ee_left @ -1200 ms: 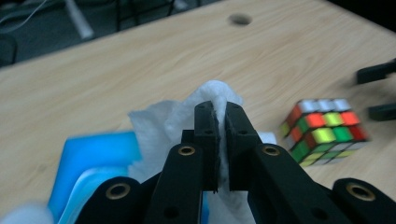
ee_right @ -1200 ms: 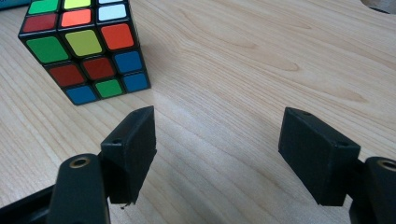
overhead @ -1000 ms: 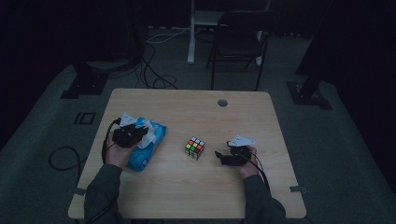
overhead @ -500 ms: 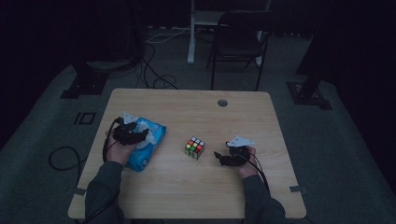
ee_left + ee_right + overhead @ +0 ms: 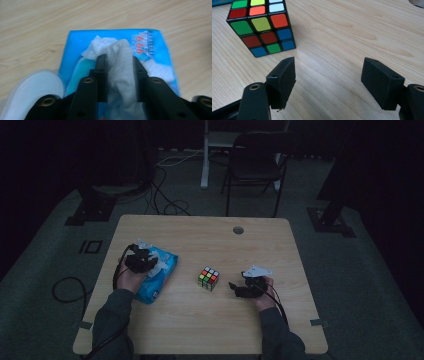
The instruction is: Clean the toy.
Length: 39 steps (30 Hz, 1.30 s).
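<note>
Left gripper (image 5: pixel 117 62) pinching a white wet wipe (image 5: pixel 120 65) over the blue wipes pack (image 5: pixel 75 50), seemingly drawn slightly nearer than before; right gripper (image 5: pixel 328 75) resting wide apart beside the Rubik's cube (image 5: pixel 260 25), unchanged

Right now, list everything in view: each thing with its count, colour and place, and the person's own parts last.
wet-wipe pack: one, blue, left part of the table, flap lid open.
wipe: one, white, sticking up out of the pack between the left gripper's jaws.
Rubik's cube: one, multicoloured, near the table's middle.
table: one, light wood, with a round hole near its far edge.
chair: one, dark, on the floor beyond the table.
cables: several, dark, on the floor beyond and left of the table.
left gripper: one, black, over the pack, shut on the wipe.
right gripper: one, black, open, beside the cube.
</note>
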Each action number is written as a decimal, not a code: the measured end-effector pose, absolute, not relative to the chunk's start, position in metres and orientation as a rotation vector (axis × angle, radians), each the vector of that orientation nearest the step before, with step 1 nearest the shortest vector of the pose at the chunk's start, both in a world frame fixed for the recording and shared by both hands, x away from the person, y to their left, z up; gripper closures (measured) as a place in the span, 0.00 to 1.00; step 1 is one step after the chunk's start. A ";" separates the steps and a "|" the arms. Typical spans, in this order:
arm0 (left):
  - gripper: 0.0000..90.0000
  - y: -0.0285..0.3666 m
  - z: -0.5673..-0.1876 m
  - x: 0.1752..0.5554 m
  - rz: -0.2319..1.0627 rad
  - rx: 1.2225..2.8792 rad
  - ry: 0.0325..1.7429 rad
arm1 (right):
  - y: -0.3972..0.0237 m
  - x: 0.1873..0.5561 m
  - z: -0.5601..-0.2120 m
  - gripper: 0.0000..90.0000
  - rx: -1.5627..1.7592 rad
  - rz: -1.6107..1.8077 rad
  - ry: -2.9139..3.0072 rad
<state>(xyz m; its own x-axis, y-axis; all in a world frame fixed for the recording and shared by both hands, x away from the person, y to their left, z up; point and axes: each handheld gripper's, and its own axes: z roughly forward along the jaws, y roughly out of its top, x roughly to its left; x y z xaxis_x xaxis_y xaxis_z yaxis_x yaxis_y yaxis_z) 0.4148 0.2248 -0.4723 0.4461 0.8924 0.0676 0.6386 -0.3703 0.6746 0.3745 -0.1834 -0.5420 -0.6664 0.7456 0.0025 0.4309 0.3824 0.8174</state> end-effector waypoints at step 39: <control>0.89 0.197 -0.458 0.377 0.491 2.011 1.059 | -0.129 0.377 -0.513 0.24 0.811 1.338 2.374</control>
